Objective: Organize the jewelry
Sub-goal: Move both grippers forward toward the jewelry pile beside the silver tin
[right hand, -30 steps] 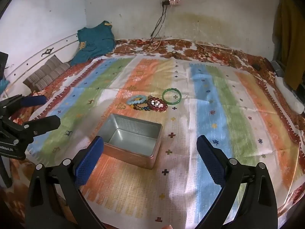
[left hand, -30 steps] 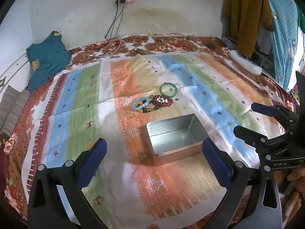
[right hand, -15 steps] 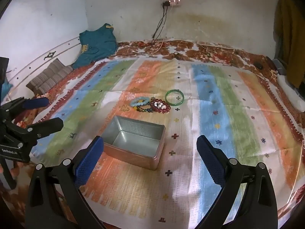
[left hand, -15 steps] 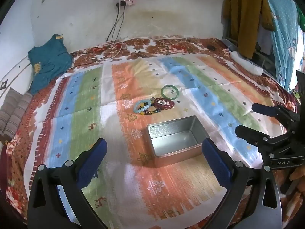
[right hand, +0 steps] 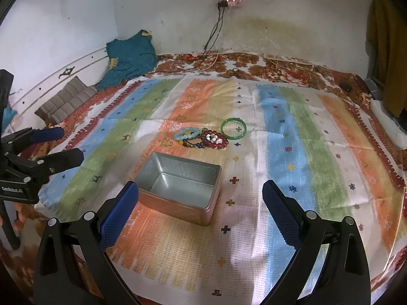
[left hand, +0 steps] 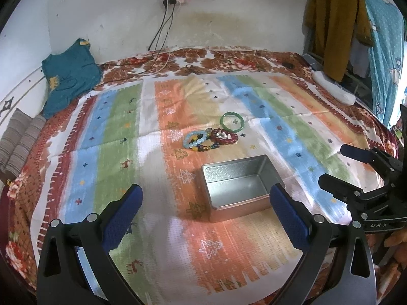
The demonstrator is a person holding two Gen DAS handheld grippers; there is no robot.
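An open, empty metal tin [left hand: 236,186] [right hand: 179,184] sits on the striped cloth. Beyond it lie a green bangle [left hand: 231,121] [right hand: 233,127], a red-and-white bead bracelet [left hand: 224,137] [right hand: 214,140], a light blue bead bracelet [left hand: 194,138] [right hand: 187,134] and a dark multicoloured bead bracelet [left hand: 203,148] [right hand: 194,144], clustered together. My left gripper [left hand: 203,218] is open and empty, held above the cloth in front of the tin; it also shows in the right wrist view [right hand: 57,146]. My right gripper [right hand: 201,216] is open and empty, near the tin's front; it also shows in the left wrist view [left hand: 340,165].
The striped cloth [left hand: 114,152] covers a floral bed. A teal garment [left hand: 68,76] and a striped cushion [left hand: 17,139] lie at the left edge. Cables [left hand: 162,30] hang from a wall socket. Clothes [left hand: 335,25] hang at right, above a white object [left hand: 333,87].
Both grippers have pulled back and risen a little, so the tin and bracelets appear slightly lower and farther. Nothing was grasped; the jewelry and tin have not moved.
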